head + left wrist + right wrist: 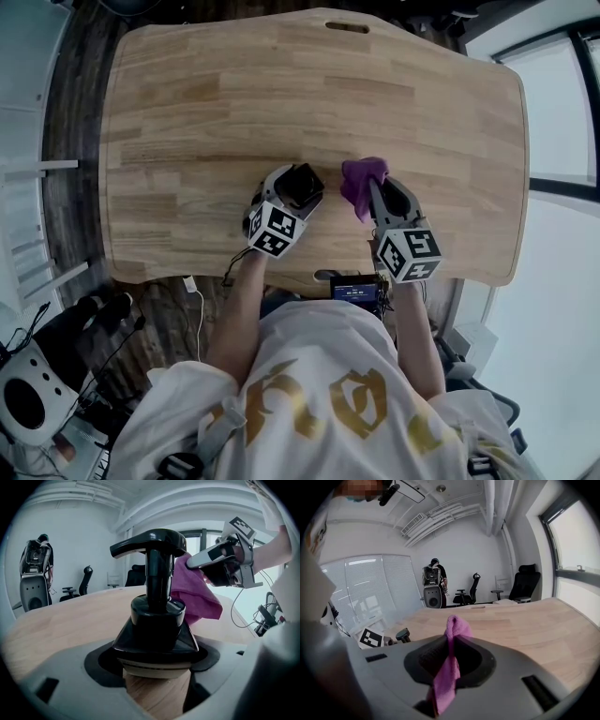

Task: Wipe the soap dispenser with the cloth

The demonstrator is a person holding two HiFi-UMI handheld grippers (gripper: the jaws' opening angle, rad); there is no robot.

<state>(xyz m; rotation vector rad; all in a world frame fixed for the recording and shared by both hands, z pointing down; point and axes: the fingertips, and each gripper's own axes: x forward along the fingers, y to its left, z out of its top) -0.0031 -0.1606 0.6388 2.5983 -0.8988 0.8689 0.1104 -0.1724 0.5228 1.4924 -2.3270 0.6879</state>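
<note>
Soap dispenser [157,597]: black pump head and collar, clamped between the jaws of the left tongs [298,187], which press on it from both sides below the collar. Its pale lower part is mostly covered by those jaws in the left gripper view and cannot be made out further. In the head view the bottle shows only as a dark block at the tip of the left tongs, above the near part of the desk [281,94]. Whether it rests on the desk or is lifted off it cannot be told.

Cloth [449,667]: purple, pinched as a narrow fold between the closed jaws of the right tongs [377,192]. Its lower end is cut off by the tong body in the right gripper view.

Only the left gripper view shows the cloth bunched just behind the pump neck, with the right tongs' tip beside the pump head. Contact between cloth and bottle cannot be confirmed, since the head view shows them close side by side.

The right gripper view shows only the marker cube [370,639] of the left tongs, at its left; the bottle is barely visible there.
</note>
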